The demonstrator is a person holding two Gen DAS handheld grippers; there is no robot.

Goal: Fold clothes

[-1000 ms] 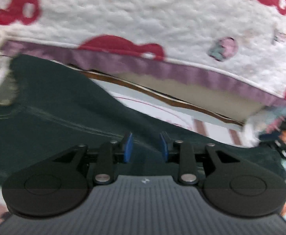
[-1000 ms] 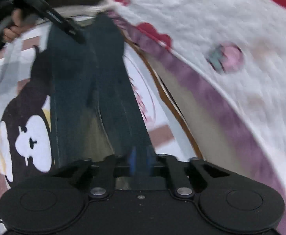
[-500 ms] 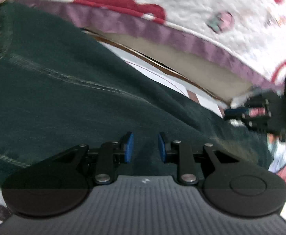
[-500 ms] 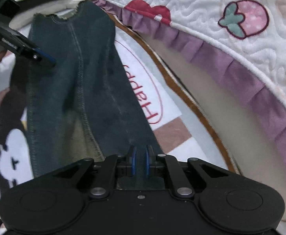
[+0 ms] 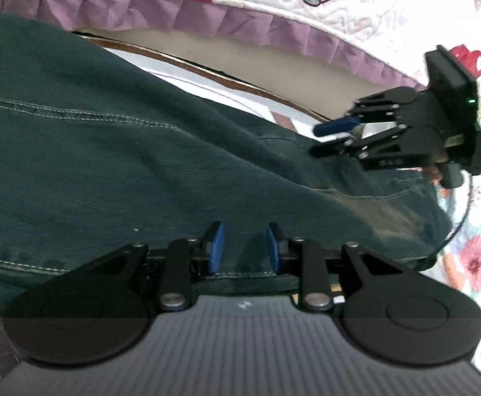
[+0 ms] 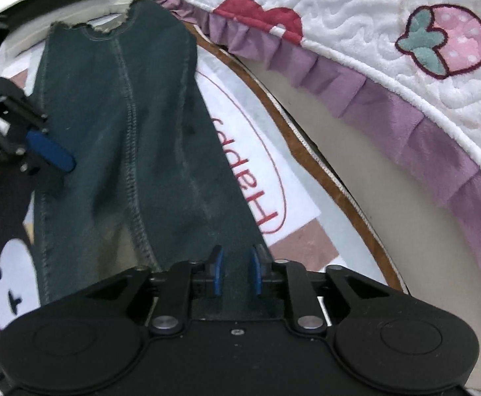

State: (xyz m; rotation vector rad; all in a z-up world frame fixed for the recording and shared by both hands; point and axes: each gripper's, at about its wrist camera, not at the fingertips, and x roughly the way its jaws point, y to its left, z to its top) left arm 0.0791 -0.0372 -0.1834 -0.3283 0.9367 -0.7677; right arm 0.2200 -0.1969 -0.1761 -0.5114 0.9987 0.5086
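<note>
Two black grippers of mine sit over the dark green denim trousers (image 6: 135, 151) lying flat on the printed bedsheet (image 6: 293, 204). Right gripper (image 6: 235, 274) is opening, pads off the cloth; left gripper (image 5: 244, 247) pads apart, fabric between. White quilted strawberry blanket (image 6: 389, 16) behind.

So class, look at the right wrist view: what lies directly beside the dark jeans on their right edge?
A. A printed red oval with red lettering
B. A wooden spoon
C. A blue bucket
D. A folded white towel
A: the dark jeans lie on a mat whose printed red oval with red lettering shows along their right edge.
</note>
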